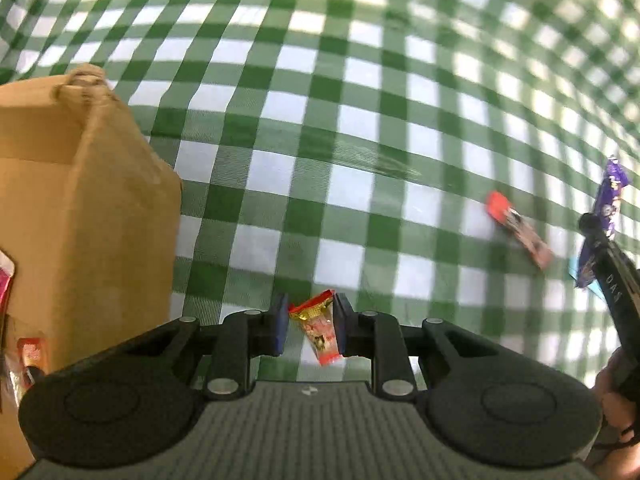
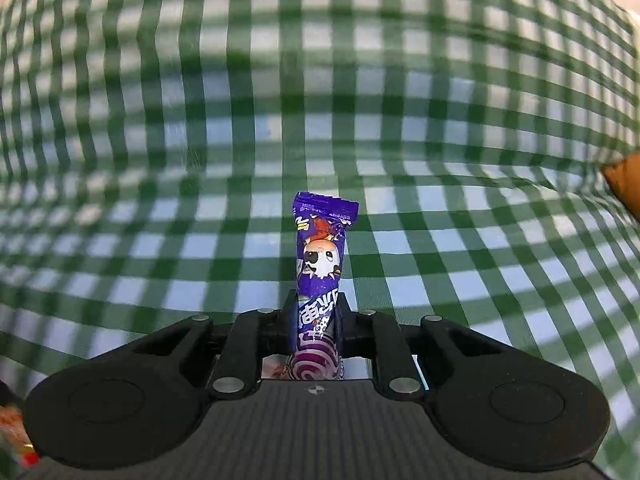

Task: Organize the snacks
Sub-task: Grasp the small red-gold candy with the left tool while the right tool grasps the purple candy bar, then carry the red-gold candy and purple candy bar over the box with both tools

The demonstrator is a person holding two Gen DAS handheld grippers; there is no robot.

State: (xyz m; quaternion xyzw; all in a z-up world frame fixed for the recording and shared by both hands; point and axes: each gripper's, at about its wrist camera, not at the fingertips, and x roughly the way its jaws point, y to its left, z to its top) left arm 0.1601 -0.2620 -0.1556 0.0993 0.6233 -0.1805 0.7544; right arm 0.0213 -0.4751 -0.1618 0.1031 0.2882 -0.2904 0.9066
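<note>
Clearly, in the left wrist view, the left gripper (image 1: 310, 330) is pinching a small red snack packet (image 1: 319, 330) between its pads, the packet hanging clear above the green checked tablecloth (image 1: 320, 120). A brown cardboard box (image 1: 80, 220) is standing at the left, with more wrapped snacks showing at its near edge, though blurred. Another red snack bar (image 1: 518, 228) is lying flat on the cloth toward the right, and beyond it the right gripper (image 1: 600, 240) is carrying a purple snack packet (image 1: 610, 196).

Turning to the right wrist view, the jaws are pressing together on the lower half of that purple snack packet (image 2: 320, 264), which is standing up between the fingers and lifted off the cloth. An orange-brown corner, probably the box, is peeking in at the right edge.

Both packets are looking light, thin and crinkly, so they are likely to flex and slip if squeezed only at the sealed end. Taking hold across the filled middle seems the safer choice, as is being done now. Contents may be brittle, so a gentle pinch looks wiser than a hard clamp.
</note>
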